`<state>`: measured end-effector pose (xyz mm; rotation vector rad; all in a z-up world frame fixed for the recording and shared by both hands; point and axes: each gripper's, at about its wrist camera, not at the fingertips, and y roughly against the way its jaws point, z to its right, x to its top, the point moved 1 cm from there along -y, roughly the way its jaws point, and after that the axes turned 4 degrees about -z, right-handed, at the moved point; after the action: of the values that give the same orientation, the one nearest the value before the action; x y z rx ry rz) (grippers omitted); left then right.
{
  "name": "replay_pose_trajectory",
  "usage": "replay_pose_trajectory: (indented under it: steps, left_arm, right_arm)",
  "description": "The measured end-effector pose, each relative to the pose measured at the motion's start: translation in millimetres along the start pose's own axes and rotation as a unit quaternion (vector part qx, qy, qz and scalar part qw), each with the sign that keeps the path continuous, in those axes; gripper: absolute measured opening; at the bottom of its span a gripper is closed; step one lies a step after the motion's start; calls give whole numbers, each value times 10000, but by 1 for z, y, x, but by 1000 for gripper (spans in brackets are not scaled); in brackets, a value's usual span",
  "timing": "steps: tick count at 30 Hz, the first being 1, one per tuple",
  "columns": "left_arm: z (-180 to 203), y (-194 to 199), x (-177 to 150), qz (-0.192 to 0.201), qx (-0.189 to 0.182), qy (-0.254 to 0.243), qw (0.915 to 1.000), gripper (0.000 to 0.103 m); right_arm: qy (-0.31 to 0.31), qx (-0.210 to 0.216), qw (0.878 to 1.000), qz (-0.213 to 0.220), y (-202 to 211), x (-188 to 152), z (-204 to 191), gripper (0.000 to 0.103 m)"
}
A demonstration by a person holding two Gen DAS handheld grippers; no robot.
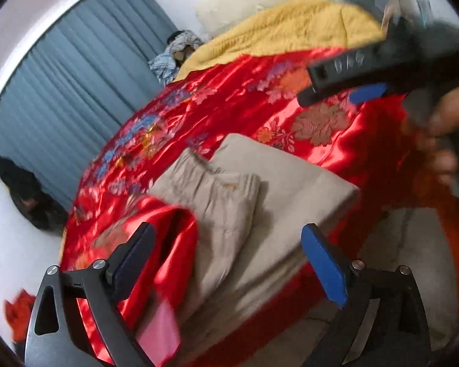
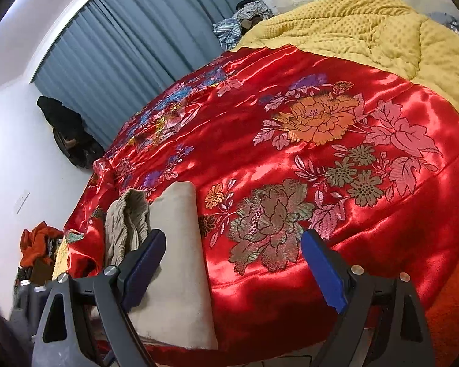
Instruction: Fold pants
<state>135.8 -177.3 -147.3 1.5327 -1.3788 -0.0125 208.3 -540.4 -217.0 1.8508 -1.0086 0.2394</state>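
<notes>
Beige pants (image 1: 254, 195) lie folded in a compact stack at the near edge of a red satin bedspread (image 1: 229, 107); the waistband part rests on top at the left. My left gripper (image 1: 229, 253) hovers just in front of the stack with its jaws wide open and nothing pinched. In the right wrist view the same pants (image 2: 174, 260) sit at the lower left. The right gripper (image 2: 234, 263) is open over the bedspread (image 2: 290, 122), its left finger (image 2: 147, 260) in front of the pants. The left wrist view also shows the right gripper (image 1: 336, 91), held by a hand (image 1: 443, 116).
A yellow blanket (image 2: 367, 30) covers the far part of the bed. Grey-blue curtains (image 2: 137, 46) hang behind. Dark clothing (image 2: 67, 131) hangs on the white wall, and orange cloth (image 2: 36, 241) is piled at the lower left. A bedspread corner (image 1: 159, 275) is turned over.
</notes>
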Motion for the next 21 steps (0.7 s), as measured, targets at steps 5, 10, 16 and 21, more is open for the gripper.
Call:
replay_pose_trajectory:
  steps: [5,10,16,21]
  left_arm:
    - [-88,24,-42,-385,-336,1805,9822,98]
    - [-224,4,-141,-819,169,4935,8657,98]
    - [-271,-54,-208,-1538,478,5556,8157,84]
    - [-262,-92,-217,-1874,318,5565,8088,89]
  right_arm:
    - [14,-14,10000,-11,-2,1,-1,90]
    - [228,-14,9997,-54,-5,-2,-12,90]
    - [541,-47,9984,-145,-12,-10,-28,90]
    - [847,-84,9962,-161,-15,-16,-44,90]
